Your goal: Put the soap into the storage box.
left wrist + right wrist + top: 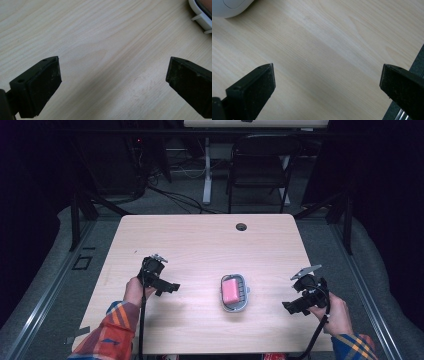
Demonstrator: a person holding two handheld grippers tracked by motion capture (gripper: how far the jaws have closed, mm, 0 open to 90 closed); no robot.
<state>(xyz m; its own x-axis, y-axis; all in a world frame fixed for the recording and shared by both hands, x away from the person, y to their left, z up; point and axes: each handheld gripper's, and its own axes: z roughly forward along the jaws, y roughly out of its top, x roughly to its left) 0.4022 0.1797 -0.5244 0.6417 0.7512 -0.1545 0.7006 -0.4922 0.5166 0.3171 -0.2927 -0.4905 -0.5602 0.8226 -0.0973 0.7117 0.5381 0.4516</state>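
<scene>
A pink bar of soap (231, 291) lies in a white soap dish (244, 303) near the middle of the light wooden table (200, 240). My left gripper (169, 287) hovers to the left of the dish, jaws wide open over bare wood (113, 75); a corner of the dish (201, 15) shows at the top right of its view. My right gripper (292, 307) is to the right of the dish near the table's right edge, open with nothing between its jaws (327, 82). The dish's white rim (229, 7) sits at that view's top left.
A cable hole (241, 226) is at the table's far edge. A folding chair (260, 165) and a desk leg (207, 170) stand beyond the table. The table's right edge (415, 60) lies close beside my right gripper.
</scene>
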